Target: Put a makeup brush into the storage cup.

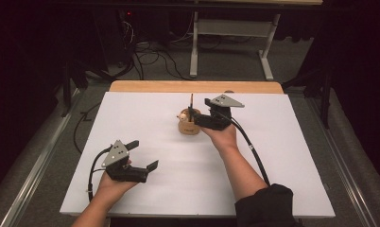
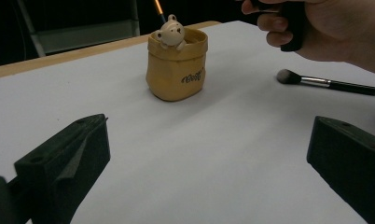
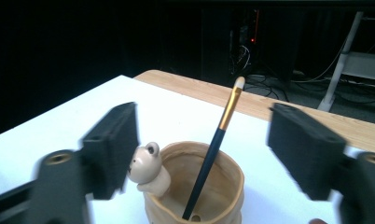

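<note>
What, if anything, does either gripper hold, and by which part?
Nothing. The right gripper stands open around the thin brush in the pot, pads apart from it; the left gripper is open.

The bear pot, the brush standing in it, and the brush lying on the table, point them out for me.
Bear pot (image 2: pixel 176 70), left gripper view, front wall above the lettering.
Standing brush (image 3: pixel 209 156), right gripper view, dark handle inside the pot.
Lying brush (image 2: pixel 332 84), left gripper view, handle beside the ferrule.

white table (image 1: pixel 282 156) carries a bear pot (image 1: pixel 189 124) and makeup brush (image 2: pixel 329 83).
</note>
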